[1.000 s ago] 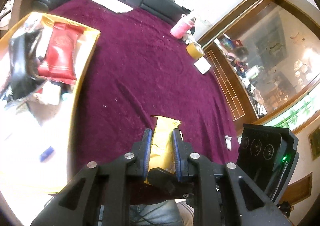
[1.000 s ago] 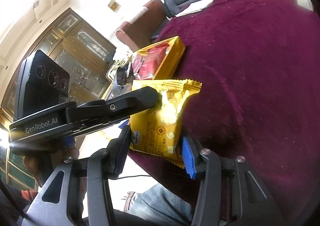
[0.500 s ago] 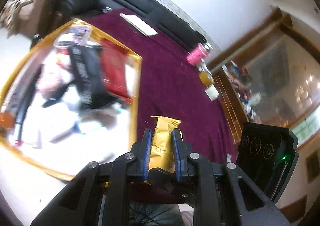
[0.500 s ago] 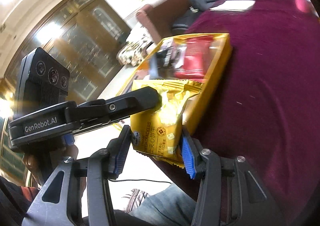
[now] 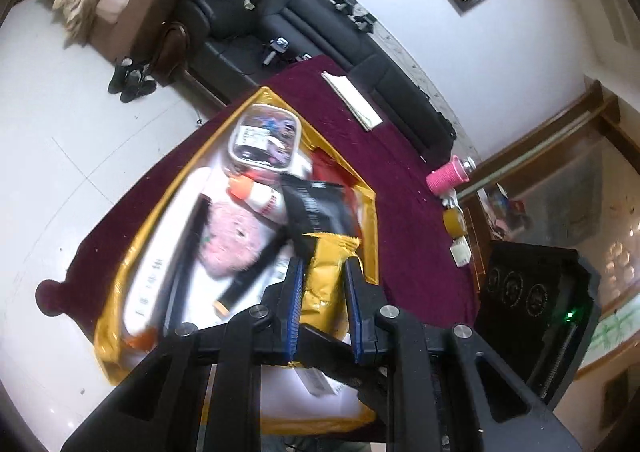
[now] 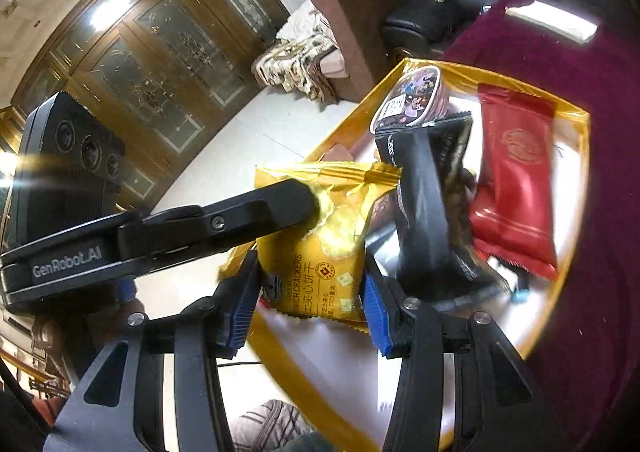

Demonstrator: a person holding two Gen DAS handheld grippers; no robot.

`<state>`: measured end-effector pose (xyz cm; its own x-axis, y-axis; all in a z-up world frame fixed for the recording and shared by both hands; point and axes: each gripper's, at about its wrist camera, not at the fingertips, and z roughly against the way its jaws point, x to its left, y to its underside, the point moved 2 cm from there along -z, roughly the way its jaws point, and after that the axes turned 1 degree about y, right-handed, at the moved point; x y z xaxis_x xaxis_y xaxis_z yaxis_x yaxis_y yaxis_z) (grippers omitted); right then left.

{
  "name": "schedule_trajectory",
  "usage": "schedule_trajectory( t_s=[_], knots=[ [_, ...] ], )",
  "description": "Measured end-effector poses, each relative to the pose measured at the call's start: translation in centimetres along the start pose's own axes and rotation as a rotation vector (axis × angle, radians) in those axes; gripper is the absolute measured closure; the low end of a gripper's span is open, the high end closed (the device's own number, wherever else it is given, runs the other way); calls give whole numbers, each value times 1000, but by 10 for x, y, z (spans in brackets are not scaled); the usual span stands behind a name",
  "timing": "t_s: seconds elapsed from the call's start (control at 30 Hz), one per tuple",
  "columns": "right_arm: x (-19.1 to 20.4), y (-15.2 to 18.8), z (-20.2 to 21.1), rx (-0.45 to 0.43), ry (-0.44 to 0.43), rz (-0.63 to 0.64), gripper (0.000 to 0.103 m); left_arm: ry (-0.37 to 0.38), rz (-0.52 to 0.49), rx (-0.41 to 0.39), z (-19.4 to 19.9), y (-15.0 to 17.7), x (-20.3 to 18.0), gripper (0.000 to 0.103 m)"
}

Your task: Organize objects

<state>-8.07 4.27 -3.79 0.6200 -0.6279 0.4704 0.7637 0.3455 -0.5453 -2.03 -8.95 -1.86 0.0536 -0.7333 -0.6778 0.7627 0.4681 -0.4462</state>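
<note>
Both of my grippers are on the same yellow cracker packet [image 6: 320,252] right now. The right gripper [image 6: 308,308] has its jaws clamped across the packet's lower half, blue pads pressing on either side. The left gripper [image 5: 322,308] pinches the packet edge-on from the other direction, jaws squeezed tight on its narrow side; in the right wrist view its black finger [image 6: 224,223] reaches in from the left and presses on the packet's upper part near the crimped seal.

The packet hangs in the air over the near end of a gold-rimmed tray [image 5: 120,284] that sits on the table, which is covered in a dark red cloth [image 5: 412,236]. The tray is pretty packed: a red wrapper [image 6: 516,187] lies along its right side, a black pouch [image 6: 432,211] sits just beside that, and a clear lidded tub [image 5: 264,139] sits at the far end. There's also a fuzzy pink thing [image 5: 236,240] in the middle and a white bottle with an orange cap [image 5: 256,193], though the blur makes the smaller stuff hard to read.

Out on the cloth, well away from the tray, I can see a pink cup [image 5: 448,175] and a small yellow jar [image 5: 454,221].
</note>
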Motion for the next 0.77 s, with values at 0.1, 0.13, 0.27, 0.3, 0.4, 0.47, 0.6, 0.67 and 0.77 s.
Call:
schedule_trajectory(
  t_s=[0.1, 0.13, 0.27, 0.3, 0.4, 0.47, 0.6, 0.67, 0.77],
  knots=[
    [-11, -5, -14, 10, 39, -28, 55, -65, -22, -37, 1, -2, 9, 84],
    [-15, -5, -15, 9, 22, -48, 55, -98, -40, -49, 2, -2, 8, 82],
    [-16, 1, 10, -81, -38, -81, 32, -265, -199, -169, 21, 9, -14, 32],
    [-15, 6, 18, -107, -14, -84, 31, -293, -227, -191, 25, 12, -19, 29],
    [-11, 28, 43, -150, 47, -91, 30, -472, -354, -246, 27, 25, -41, 24],
    [-9, 41, 53, -160, 92, -90, 30, -541, -430, -213, 19, 31, -52, 24],
    [-11, 65, 66, -161, 213, -102, 30, -552, -460, -212, 11, 43, -66, 24],
    [-15, 73, 69, -159, 225, -115, 30, -535, -457, -200, 7, 46, -70, 24],
    [-20, 80, 71, -152, 229, -138, 30, -551, -492, -196, 2, 55, -80, 24]
  ],
)
